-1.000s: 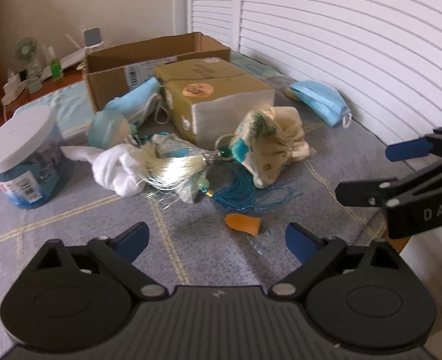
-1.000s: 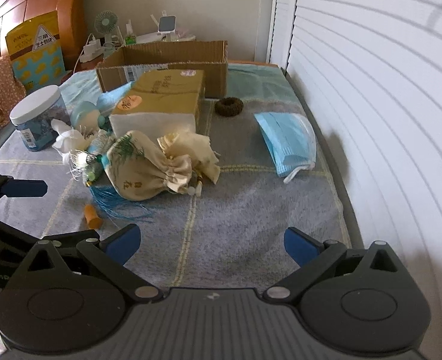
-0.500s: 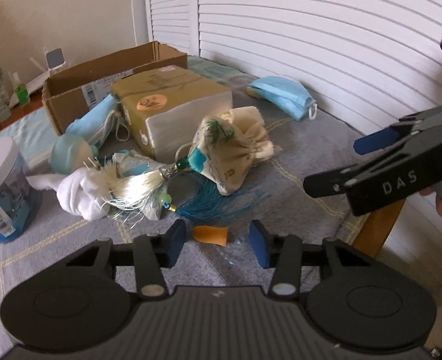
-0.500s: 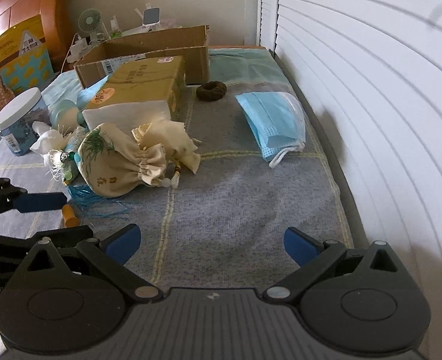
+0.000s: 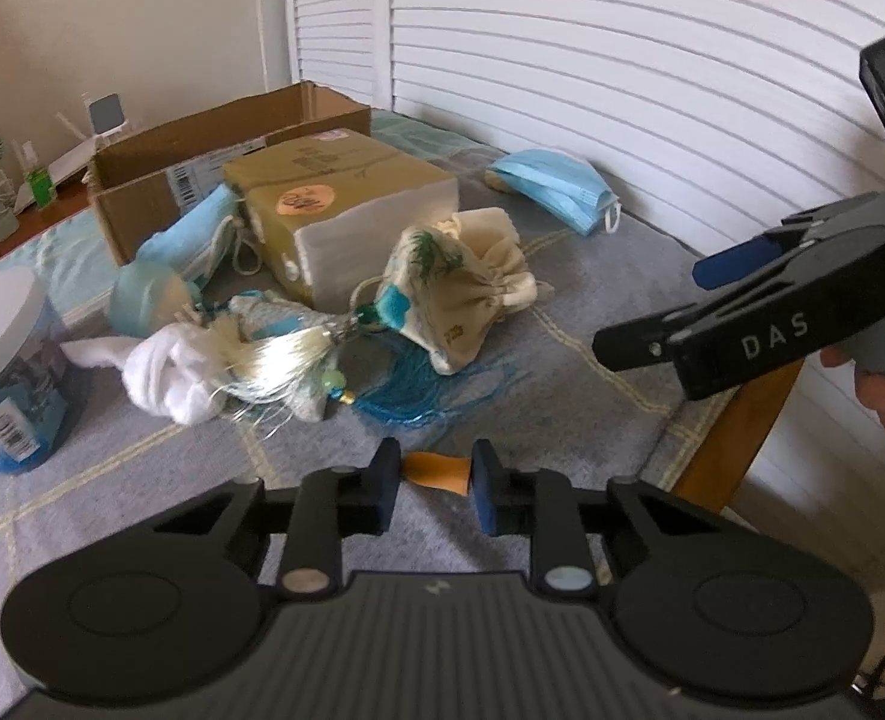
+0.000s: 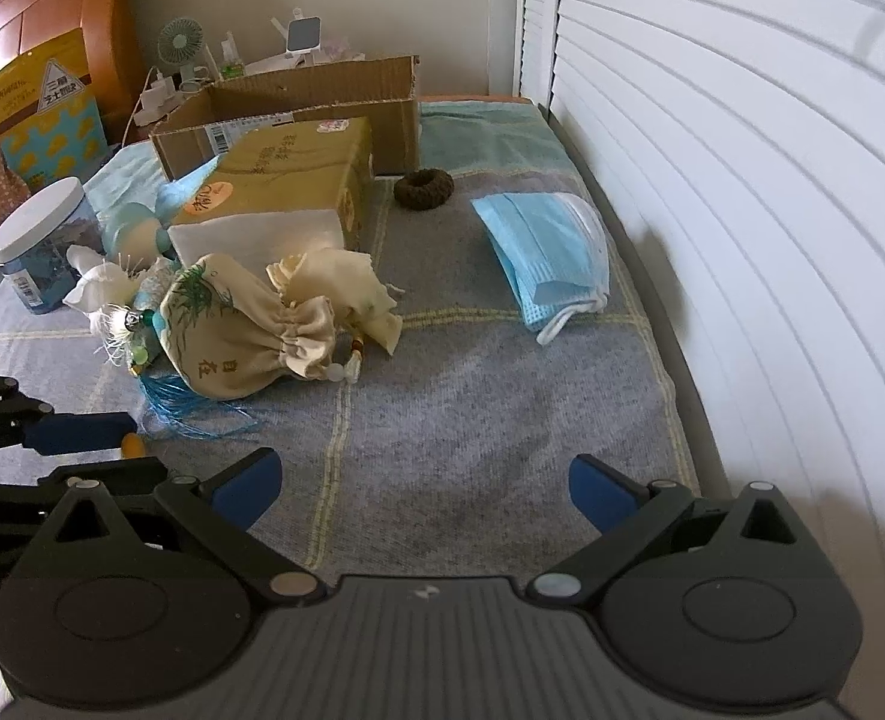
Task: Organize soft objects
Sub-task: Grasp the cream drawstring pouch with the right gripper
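Two wrist views split the scene between them; only the right wrist view shows the dark ring-shaped hair tie [image 6: 423, 187] lying far on the grey blanket [image 6: 502, 408], just right of the tan tissue pack [image 6: 286, 183], and the yellow bag [image 6: 43, 114] propped against the wooden headboard at far left; only the left wrist view shows the small orange soft piece [image 5: 436, 470] plainly, since from the right it is a sliver of orange [image 6: 131, 445] behind a blue pad; both views show the cream drawstring pouch [image 5: 460, 294] near the middle, with a blue tassel [image 5: 406, 390] spread in front of it, a white cloth [image 5: 166, 372] to its left, the white-lidded jar [image 5: 7, 360] further left, the open cardboard box [image 5: 214, 150] behind the pack, and the blue face mask [image 6: 544, 252] lying by the white shutters on the right; the left gripper [image 5: 433, 495] is narrowed almost fully, its blue pads [image 5: 387, 480] on either side of the orange piece and seeming to pinch it just above the blanket at the near edge; the right gripper [image 6: 424, 489] is spread wide and holds nothing, hovering over bare blanket, and in the left view it [image 5: 670, 312] stands well off to the right, near the table edge.
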Demonstrator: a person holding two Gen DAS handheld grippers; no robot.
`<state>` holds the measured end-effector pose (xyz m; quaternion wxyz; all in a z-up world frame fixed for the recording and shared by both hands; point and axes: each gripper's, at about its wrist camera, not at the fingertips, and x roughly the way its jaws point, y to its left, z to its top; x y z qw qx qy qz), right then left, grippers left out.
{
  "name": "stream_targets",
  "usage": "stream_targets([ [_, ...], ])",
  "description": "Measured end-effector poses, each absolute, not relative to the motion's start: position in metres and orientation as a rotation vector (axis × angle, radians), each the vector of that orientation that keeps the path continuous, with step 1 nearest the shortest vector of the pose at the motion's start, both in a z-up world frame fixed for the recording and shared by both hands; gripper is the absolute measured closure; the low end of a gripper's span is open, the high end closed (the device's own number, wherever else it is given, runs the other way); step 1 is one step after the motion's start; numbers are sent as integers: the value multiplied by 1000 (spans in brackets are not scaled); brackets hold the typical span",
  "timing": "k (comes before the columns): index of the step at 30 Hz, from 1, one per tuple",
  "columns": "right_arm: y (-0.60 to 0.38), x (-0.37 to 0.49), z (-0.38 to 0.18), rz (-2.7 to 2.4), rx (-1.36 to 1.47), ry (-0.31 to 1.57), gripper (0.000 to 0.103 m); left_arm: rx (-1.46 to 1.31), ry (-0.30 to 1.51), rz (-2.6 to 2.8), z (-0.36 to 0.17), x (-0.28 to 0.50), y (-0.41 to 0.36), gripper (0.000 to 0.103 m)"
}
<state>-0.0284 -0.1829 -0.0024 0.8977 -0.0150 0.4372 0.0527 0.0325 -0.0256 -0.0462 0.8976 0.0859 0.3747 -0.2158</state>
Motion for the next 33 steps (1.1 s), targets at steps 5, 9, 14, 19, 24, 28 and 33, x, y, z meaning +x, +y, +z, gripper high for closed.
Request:
stream_targets([
  [5,-172,-28,3,146,-47,884,0,137,787,-380,-44,28,-5,79],
  [9,-158,-26,7,198,-57,861,0,103,791,-323,-43,29,13,79],
  [14,-139,-20,9,256,-73,848,0,84,788,-285,-44,33,30,79],
  [19,-122,-5,4,272,-89,854,0,73,782,-278,-44,37,40,79],
  [24,-115,12,-6,274,-73,887,0,62,776,-278,-44,43,44,79],
  [28,-112,19,-10,280,-52,892,0,57,771,-277,-43,47,45,79],
  [33,-110,25,-9,255,-37,870,7,56,773,-280,-44,50,45,79],
])
